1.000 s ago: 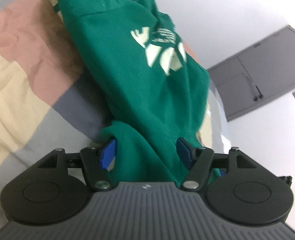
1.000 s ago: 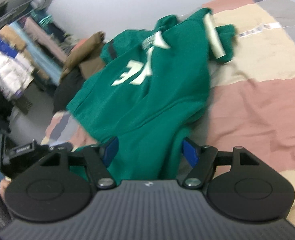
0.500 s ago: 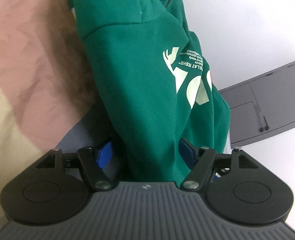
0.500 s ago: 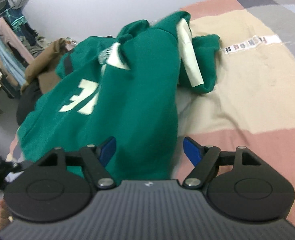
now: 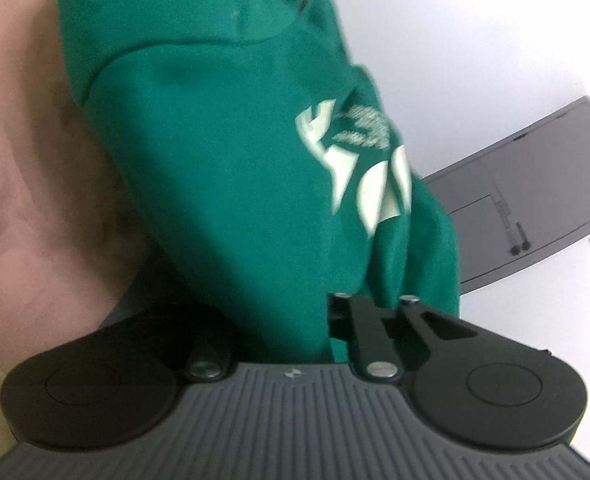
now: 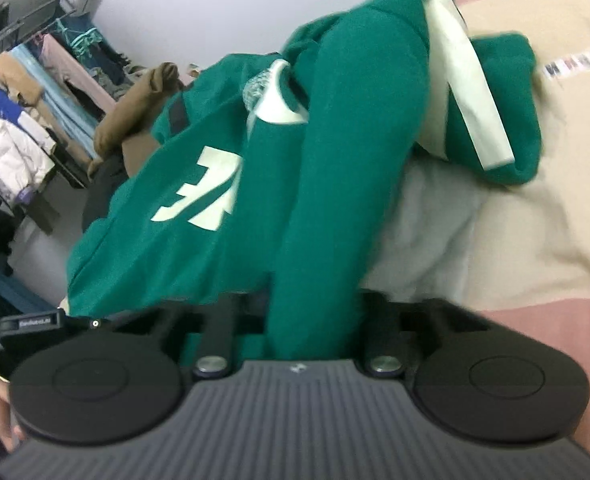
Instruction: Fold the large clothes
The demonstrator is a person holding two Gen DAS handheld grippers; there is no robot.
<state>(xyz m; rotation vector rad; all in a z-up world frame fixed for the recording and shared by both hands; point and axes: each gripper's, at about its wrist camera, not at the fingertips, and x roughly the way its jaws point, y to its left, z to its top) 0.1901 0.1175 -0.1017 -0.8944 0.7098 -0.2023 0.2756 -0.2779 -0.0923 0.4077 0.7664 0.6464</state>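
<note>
Closing left gripper [image 5: 295,316] and right gripper [image 6: 299,316] on bunched green cotton sweatshirt [image 5: 223,168], lifting it off patchwork bedspread [image 6: 535,216] for folding.

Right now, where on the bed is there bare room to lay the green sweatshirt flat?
Free: the beige and pink quilt right of the green sweatshirt in the right wrist view, up to the printed label strip; the pink patch to its left in the left view. Crowded: the bed's far-left edge, by the brown garment and clothes rack.
</note>
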